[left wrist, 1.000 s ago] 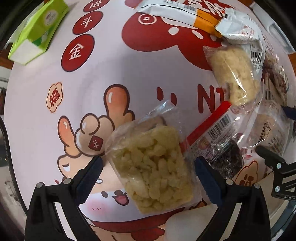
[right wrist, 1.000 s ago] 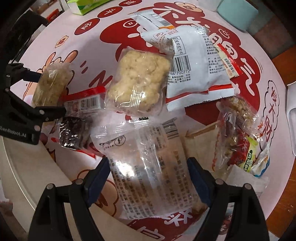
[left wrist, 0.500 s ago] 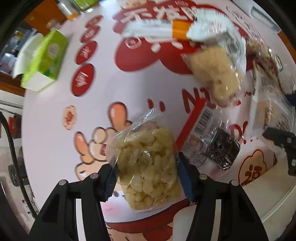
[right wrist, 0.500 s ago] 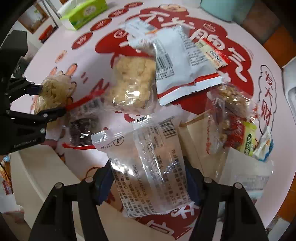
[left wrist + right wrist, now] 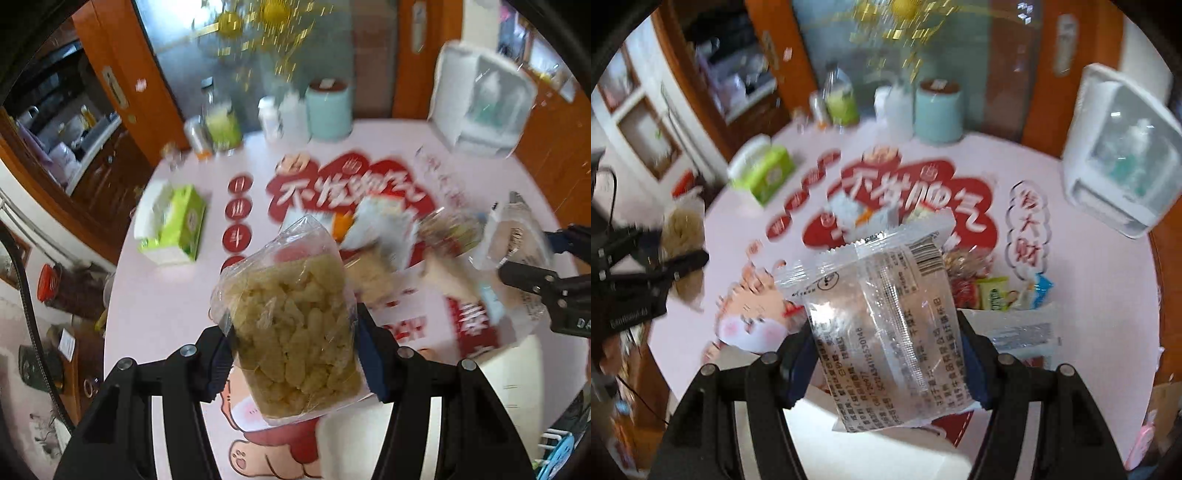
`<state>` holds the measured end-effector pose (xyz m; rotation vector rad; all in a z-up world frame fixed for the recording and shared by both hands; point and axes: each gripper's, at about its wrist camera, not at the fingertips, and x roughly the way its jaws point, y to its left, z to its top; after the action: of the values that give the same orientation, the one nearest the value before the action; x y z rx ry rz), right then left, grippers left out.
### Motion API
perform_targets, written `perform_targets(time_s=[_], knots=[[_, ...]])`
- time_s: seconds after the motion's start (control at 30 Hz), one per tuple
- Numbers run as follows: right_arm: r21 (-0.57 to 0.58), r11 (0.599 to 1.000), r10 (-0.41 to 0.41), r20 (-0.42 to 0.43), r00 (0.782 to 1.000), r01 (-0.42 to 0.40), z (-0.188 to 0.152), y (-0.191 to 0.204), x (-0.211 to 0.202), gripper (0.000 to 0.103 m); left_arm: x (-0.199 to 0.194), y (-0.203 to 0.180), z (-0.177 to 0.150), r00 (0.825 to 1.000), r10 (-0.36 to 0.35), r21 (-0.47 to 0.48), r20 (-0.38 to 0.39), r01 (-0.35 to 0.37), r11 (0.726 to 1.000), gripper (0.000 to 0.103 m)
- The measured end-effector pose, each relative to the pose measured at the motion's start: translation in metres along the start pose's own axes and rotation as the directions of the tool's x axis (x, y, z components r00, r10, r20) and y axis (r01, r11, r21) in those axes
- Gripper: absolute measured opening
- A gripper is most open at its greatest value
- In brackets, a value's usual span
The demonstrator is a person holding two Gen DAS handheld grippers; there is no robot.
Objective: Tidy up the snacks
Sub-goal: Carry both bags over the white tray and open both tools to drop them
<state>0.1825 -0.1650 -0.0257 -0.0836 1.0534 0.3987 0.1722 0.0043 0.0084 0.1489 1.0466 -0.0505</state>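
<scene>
My left gripper (image 5: 295, 363) is shut on a clear bag of yellow puffed-rice snack (image 5: 295, 325) and holds it lifted above the pink table (image 5: 155, 295). My right gripper (image 5: 888, 363) is shut on a clear printed snack packet (image 5: 886, 317), also lifted. Each gripper shows in the other's view: the right one with its packet (image 5: 517, 251) at the right edge, the left one with its bag (image 5: 683, 240) at the left edge. Several more snack packs (image 5: 990, 291) lie blurred on the table's red print.
A green tissue box (image 5: 173, 225) sits at the table's left. A mint canister (image 5: 328, 110), bottles and a jar (image 5: 221, 122) stand at the far edge. A white plastic container (image 5: 1123, 155) stands at the far right. A white box (image 5: 1015, 325) lies near the snacks.
Both grippers closed on their packets and lifted them off the table. Both cameras tilted up, so the far table edge and the room now show.
</scene>
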Motion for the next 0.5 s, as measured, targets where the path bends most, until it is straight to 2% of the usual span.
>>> perform_targets(time_s=[0.13, 0.23, 0.33, 0.5], knots=[[0.050, 0.999, -0.010, 0.086, 0.996, 0.006, -0.019, 0.001, -0.056, 0.068, -0.060, -0.012, -0.013, 0.997, -0.046, -0.010, 0.065, 0.046, 0.999, 0.057], [0.072, 0.997, -0.003, 0.121, 0.993, -0.005, -0.041, 0.007, -0.086, 0.068, -0.093, -0.007, -0.034, 0.992, -0.084, -0.019, 0.096, 0.086, 0.996, 0.058], [0.084, 0.996, 0.020, 0.145, 0.989, -0.033, -0.069, 0.016, -0.113, 0.068, -0.109, -0.019, -0.060, 0.988, -0.104, -0.017, 0.114, 0.107, 0.994, 0.058], [0.105, 0.993, 0.035, 0.154, 0.988, -0.051, -0.109, 0.029, -0.137, 0.068, -0.109, -0.037, -0.099, 0.989, -0.079, -0.005, 0.123, 0.081, 0.997, 0.058]])
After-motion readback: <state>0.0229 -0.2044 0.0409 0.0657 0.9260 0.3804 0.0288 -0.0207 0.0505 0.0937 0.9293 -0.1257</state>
